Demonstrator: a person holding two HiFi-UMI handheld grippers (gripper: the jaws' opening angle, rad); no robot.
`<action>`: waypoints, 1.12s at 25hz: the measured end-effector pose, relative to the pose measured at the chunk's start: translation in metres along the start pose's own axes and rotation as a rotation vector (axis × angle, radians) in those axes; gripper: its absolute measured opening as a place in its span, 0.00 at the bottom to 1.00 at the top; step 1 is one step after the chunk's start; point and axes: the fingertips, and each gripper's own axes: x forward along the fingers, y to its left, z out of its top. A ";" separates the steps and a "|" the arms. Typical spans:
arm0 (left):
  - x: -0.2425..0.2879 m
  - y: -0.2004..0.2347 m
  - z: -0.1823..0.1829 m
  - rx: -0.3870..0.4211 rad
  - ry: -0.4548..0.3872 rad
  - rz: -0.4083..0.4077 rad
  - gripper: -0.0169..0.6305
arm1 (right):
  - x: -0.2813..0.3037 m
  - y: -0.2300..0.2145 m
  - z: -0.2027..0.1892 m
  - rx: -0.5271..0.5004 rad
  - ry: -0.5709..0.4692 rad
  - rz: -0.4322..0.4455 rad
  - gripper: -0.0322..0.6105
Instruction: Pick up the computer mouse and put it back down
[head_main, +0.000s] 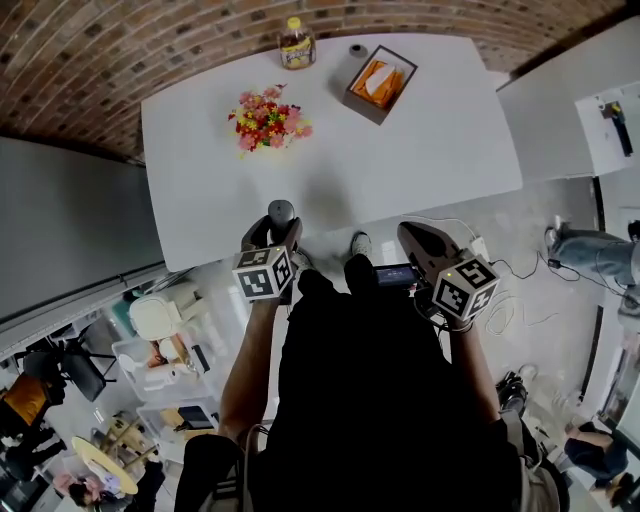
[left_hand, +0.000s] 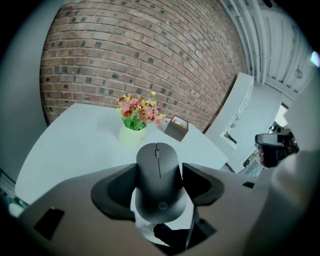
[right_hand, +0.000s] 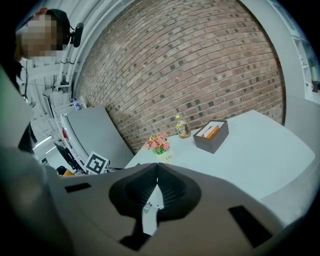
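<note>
Left gripper (left_hand: 160, 170) clamps mouse (left_hand: 159, 192) at table (left_hand: 75, 140) near edge; flowers (left_hand: 139, 110) well ahead.

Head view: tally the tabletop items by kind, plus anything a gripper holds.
Computer mouse, in left gripper: 1
Flower pot: 1
Bottle: 1
Open box: 1
Small grey cylinder: 1
Total: 5
</note>
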 end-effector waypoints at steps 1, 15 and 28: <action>0.002 0.002 -0.001 0.003 0.004 0.004 0.49 | -0.001 -0.001 -0.001 0.002 0.000 -0.006 0.08; 0.034 0.038 -0.007 0.016 0.058 0.046 0.49 | -0.010 -0.002 -0.008 0.034 -0.003 -0.089 0.08; 0.065 0.062 -0.032 0.010 0.145 0.064 0.50 | -0.018 -0.002 -0.017 0.068 -0.012 -0.172 0.08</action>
